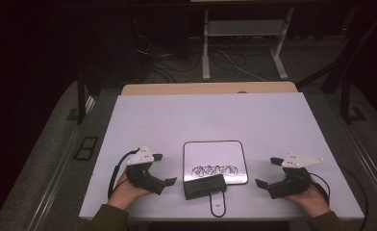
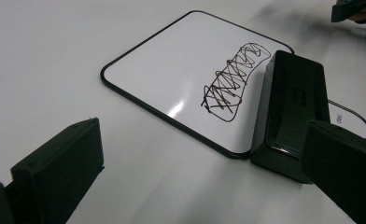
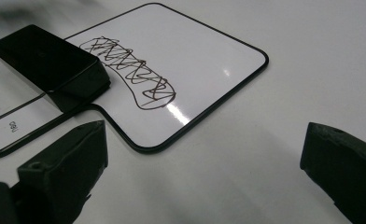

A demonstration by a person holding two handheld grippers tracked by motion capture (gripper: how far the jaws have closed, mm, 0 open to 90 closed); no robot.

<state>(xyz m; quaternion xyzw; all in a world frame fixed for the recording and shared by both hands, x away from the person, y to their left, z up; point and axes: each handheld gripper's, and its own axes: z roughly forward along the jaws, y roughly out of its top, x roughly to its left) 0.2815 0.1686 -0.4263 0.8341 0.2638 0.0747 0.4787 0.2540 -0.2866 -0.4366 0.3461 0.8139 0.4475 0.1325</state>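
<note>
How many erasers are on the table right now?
1. The black eraser lies at the near edge of the small whiteboard, just below the scribble, between the left tongs and right tongs.

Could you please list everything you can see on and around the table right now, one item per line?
whiteboard: one, white with a black rim and a handle, near the middle of the table's front edge.
scribble: one, dark zigzag in a loop, on the whiteboard's near part.
eraser: one, black block, lying across the whiteboard's near edge where the handle starts.
table: one, white top.
wooden board: one, tan, along the table's far edge.
metal frame: one, pale grey, on the floor beyond the table.
left gripper: one, black with a grey plate, open, left of the whiteboard.
right gripper: one, black with a grey plate, open, right of the whiteboard.
</note>
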